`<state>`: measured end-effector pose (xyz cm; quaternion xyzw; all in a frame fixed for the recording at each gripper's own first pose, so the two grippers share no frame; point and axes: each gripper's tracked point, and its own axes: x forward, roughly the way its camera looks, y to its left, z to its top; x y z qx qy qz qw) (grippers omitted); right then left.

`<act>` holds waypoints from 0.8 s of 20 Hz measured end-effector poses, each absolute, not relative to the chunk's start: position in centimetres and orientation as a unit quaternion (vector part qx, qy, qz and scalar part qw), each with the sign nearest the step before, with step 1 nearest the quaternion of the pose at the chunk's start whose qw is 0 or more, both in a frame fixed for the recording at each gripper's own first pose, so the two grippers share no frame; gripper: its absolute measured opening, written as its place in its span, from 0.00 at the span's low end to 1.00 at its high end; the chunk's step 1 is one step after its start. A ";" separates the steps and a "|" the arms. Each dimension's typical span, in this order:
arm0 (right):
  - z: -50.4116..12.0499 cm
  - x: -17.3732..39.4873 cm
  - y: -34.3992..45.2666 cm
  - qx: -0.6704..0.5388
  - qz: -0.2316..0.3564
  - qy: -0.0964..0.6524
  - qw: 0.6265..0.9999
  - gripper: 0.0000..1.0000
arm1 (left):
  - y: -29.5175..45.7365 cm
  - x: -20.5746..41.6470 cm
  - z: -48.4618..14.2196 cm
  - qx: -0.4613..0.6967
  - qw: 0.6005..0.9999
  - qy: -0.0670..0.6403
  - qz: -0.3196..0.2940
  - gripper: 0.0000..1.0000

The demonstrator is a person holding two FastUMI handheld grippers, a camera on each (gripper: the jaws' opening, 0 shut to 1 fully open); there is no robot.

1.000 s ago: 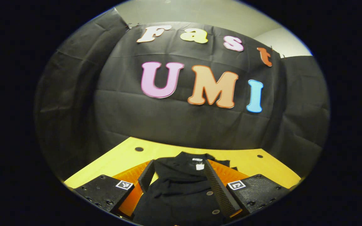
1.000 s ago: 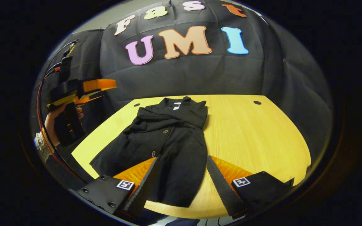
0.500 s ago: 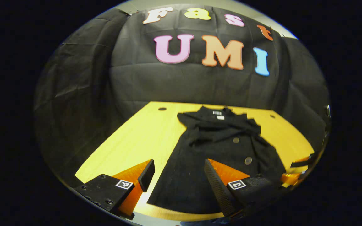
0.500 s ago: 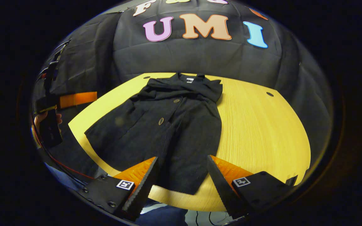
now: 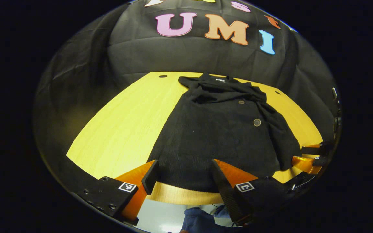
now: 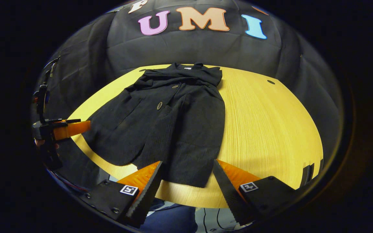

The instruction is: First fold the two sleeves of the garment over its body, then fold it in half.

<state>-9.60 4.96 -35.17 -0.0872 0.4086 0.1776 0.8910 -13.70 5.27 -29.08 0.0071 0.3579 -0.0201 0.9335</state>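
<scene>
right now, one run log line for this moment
stage: sleeves folded, half fold not begun | garment: flat on table | left claw: open, at hem | right claw: open, at hem

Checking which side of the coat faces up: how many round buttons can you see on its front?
2. One button sits high near the collar, the other lower down the coat front. Folds may hide more.

My left gripper [image 5: 182, 181] had black blocks studded with screws, each bearing a small square black-and-white marker, and orange wedges behind toothed fingers. My right gripper [image 6: 186, 186] looked the same. Seen from the right gripper view, the left trailed thin cables.
</scene>
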 end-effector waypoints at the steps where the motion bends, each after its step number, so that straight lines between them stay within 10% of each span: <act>1: -35.4 -9.7 4.9 -0.087 0.176 0.410 0.891 0.98 | 5.3 -13.8 -29.4 0.012 0.932 0.361 -0.021 0.95; 16: -36.1 -10.1 5.4 -0.058 0.165 0.410 0.895 0.97 | 5.4 -15.0 -31.2 0.034 0.931 0.363 -0.022 0.91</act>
